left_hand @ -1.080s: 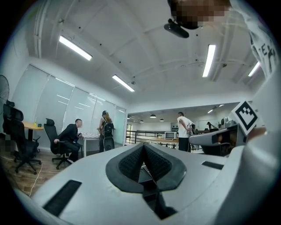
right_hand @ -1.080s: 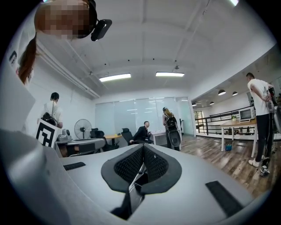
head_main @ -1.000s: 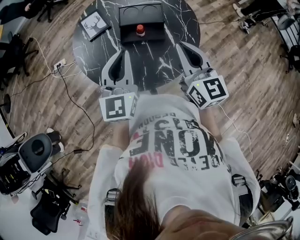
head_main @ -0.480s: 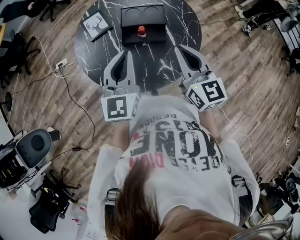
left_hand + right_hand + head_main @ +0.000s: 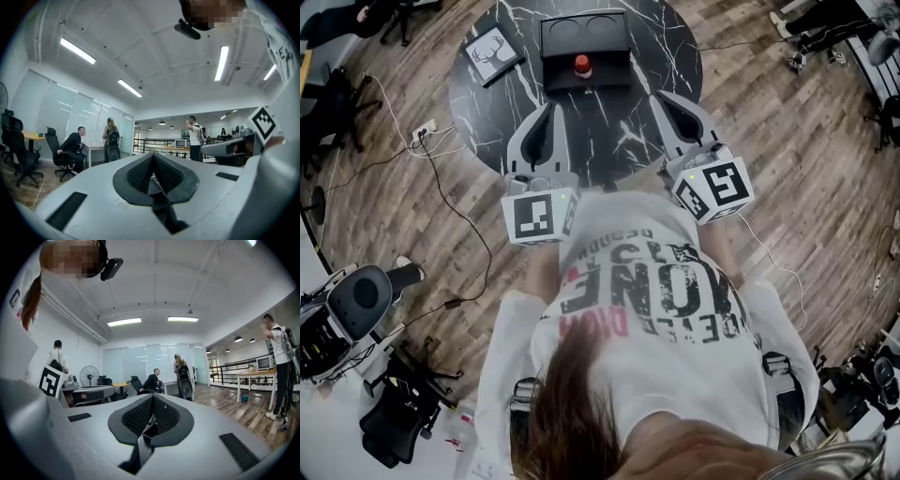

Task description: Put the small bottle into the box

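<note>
My left gripper [image 5: 546, 108] and right gripper [image 5: 673, 98] hang short of the box [image 5: 586, 28], jaws together, empty; small bottle [image 5: 581, 64] stands within its outline; I'd move level.

Wood-plank floor [image 5: 806, 141] surrounds a round black marble table [image 5: 600, 117] (white-veined). Cables [image 5: 441, 190] trail at left, above office chairs [image 5: 394, 429]. White ceiling [image 5: 154, 56], strip lights [image 5: 77, 50], frosted glass wall [image 5: 61, 117], fan [image 5: 89, 376], railing [image 5: 229, 370].
</note>
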Available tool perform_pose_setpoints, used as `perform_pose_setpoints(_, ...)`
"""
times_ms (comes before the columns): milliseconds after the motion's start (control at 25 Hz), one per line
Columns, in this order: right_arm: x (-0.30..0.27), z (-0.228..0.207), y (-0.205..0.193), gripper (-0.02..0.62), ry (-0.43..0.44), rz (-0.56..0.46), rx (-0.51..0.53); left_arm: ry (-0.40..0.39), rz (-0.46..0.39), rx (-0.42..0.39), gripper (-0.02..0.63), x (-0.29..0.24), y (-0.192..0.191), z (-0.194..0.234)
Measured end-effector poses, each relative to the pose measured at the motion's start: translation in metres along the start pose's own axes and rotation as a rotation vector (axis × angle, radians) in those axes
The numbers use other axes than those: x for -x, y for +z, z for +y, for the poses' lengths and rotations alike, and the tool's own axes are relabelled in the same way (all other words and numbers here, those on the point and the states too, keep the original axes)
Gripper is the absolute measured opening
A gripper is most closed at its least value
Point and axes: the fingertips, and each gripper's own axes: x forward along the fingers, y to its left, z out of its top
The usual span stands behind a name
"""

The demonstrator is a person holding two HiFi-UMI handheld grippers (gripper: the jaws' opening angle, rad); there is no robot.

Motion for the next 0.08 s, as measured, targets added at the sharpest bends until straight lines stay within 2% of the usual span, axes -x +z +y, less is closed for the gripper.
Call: perform_pose_setpoints(80, 0.0001, 0.0001, -0.0003, 0.0, 0.001, 0.001, 0.002, -0.002, -0.001, 0.0, 0.003, -0.0001, 0.0001, 0.0)
